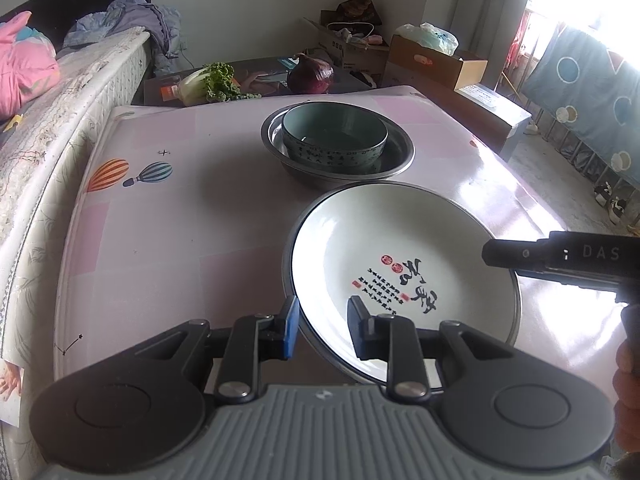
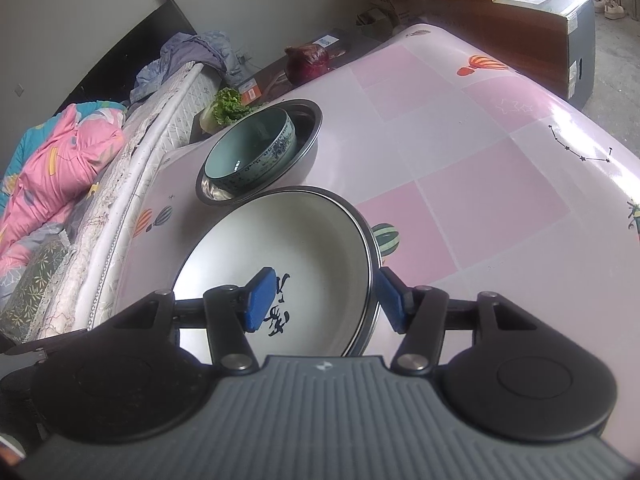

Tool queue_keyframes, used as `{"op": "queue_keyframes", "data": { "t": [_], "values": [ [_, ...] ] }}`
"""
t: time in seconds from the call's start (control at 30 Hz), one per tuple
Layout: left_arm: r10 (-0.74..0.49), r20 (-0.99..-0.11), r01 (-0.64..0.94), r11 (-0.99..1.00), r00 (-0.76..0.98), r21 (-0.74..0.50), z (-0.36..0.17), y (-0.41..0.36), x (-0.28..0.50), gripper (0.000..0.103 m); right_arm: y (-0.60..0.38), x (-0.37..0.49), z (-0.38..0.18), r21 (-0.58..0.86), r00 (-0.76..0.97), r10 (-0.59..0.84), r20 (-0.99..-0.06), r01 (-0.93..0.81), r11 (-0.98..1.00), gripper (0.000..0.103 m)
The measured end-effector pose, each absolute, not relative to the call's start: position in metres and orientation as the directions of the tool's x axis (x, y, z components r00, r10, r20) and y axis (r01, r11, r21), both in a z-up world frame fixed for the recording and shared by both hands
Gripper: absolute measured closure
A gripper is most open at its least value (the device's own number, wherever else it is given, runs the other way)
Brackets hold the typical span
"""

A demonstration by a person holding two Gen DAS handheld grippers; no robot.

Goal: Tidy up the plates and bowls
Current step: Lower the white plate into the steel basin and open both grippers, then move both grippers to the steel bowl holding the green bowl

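1. Left wrist view: the left gripper (image 1: 322, 330) has its jaws set narrow across the near rim of a white ceramic plate (image 1: 400, 264). One blue rubber pad lies outside the rim and the black finger lies over the glazed inside; I cannot tell whether the pads press on it. The plate is round and glossy, with a dark edge line and black and red calligraphy. It sits in a shallow steel dish (image 1: 320, 354), whose grey metal lip shows beneath it.
2. Same view: farther back on the counter (image 1: 180, 220), which wears a smooth pink checked cloth printed with balloons, a teal glazed bowl (image 1: 334, 136) sits inside a round steel basin (image 1: 396, 152). The right gripper's black body enters at the right edge.
3. Right wrist view: the right gripper (image 2: 326, 300) has its jaws standing wide, straddling the plate's (image 2: 288, 240) right rim. The left blue pad hovers over the white inside, and the right pad sits outside the steel lip, not pressing on it.
4. Same view: the teal bowl (image 2: 248, 148) leans tilted in the basin (image 2: 308, 148), just behind the plate.
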State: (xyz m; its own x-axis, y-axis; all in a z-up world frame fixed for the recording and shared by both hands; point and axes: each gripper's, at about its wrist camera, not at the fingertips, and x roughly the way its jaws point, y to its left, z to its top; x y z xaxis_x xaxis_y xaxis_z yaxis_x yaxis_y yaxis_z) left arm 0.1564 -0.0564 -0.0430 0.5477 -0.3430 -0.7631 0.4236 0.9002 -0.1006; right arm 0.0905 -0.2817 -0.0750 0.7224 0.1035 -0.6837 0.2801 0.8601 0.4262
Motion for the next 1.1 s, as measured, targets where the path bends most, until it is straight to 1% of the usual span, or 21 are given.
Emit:
{"op": "queue_keyframes", "data": {
  "t": [0.07, 0.13, 0.2, 0.23, 0.27, 0.3, 0.37, 0.43, 0.57, 0.67, 0.77, 0.87, 0.93, 0.97, 1.0, 1.1],
  "values": [
    [-0.347, -0.760, 0.422, 0.900, 0.549, -0.106, -0.041, -0.055, 0.155, 0.061, -0.281, 0.090, -0.075, 0.434, 0.725, 0.111, -0.680, 0.276, 0.858, 0.048],
    [-0.354, -0.755, 0.421, 0.900, 0.552, -0.114, -0.037, -0.053, 0.152, 0.055, -0.281, 0.087, -0.075, 0.443, 0.728, 0.121, -0.675, 0.268, 0.856, 0.048],
    [-0.353, -0.752, 0.419, 0.901, 0.556, -0.113, -0.033, -0.053, 0.149, 0.046, -0.281, 0.084, -0.074, 0.456, 0.732, 0.137, -0.668, 0.256, 0.853, 0.046],
    [-0.350, -0.752, 0.417, 0.902, 0.559, -0.110, -0.031, -0.052, 0.147, 0.036, -0.280, 0.081, -0.074, 0.463, 0.736, 0.147, -0.661, 0.246, 0.851, 0.045],
    [-0.349, -0.748, 0.417, 0.903, 0.564, -0.107, -0.029, -0.052, 0.145, 0.033, -0.280, 0.079, -0.073, 0.468, 0.739, 0.153, -0.656, 0.239, 0.851, 0.041],
    [-0.349, -0.744, 0.419, 0.902, 0.570, -0.102, -0.026, -0.051, 0.142, 0.032, -0.280, 0.076, -0.072, 0.474, 0.744, 0.160, -0.649, 0.231, 0.850, 0.034],
    [-0.349, -0.739, 0.426, 0.900, 0.576, -0.093, -0.022, -0.051, 0.138, 0.027, -0.279, 0.069, -0.070, 0.482, 0.754, 0.170, -0.634, 0.213, 0.850, 0.027],
    [-0.350, -0.731, 0.429, 0.899, 0.585, -0.086, -0.018, -0.050, 0.133, 0.022, -0.279, 0.063, -0.067, 0.480, 0.764, 0.174, -0.622, 0.197, 0.855, 0.024],
    [-0.348, -0.717, 0.436, 0.897, 0.604, -0.068, -0.010, -0.049, 0.124, 0.018, -0.275, 0.048, -0.054, 0.460, 0.785, 0.162, -0.598, 0.170, 0.872, 0.022],
    [-0.359, -0.707, 0.445, 0.893, 0.610, -0.070, -0.006, -0.047, 0.117, 0.014, -0.273, 0.035, -0.045, 0.437, 0.802, 0.140, -0.580, 0.161, 0.885, 0.018],
    [-0.369, -0.699, 0.455, 0.888, 0.613, -0.069, -0.004, -0.046, 0.110, 0.011, -0.271, 0.024, -0.040, 0.414, 0.808, 0.113, -0.579, 0.172, 0.894, 0.013],
    [-0.375, -0.695, 0.461, 0.885, 0.613, -0.071, -0.003, -0.044, 0.104, 0.010, -0.268, 0.010, -0.037, 0.396, 0.813, 0.078, -0.577, 0.194, 0.898, 0.012],
    [-0.379, -0.693, 0.461, 0.884, 0.614, -0.075, -0.002, -0.042, 0.101, 0.008, -0.267, 0.002, -0.036, 0.378, 0.813, 0.052, -0.580, 0.212, 0.901, 0.008],
    [-0.382, -0.690, 0.462, 0.883, 0.615, -0.077, -0.002, -0.041, 0.099, 0.008, -0.265, -0.002, -0.035, 0.367, 0.814, 0.037, -0.580, 0.220, 0.904, 0.004],
    [-0.384, -0.688, 0.463, 0.883, 0.616, -0.078, -0.002, -0.040, 0.097, 0.008, -0.264, -0.007, -0.033, 0.353, 0.817, 0.020, -0.576, 0.227, 0.908, 0.001],
    [-0.388, -0.682, 0.470, 0.880, 0.620, -0.074, -0.002, -0.038, 0.092, 0.005, -0.257, -0.021, -0.029, 0.310, 0.826, -0.028, -0.562, 0.242, 0.919, 0.001]
  ]
}}
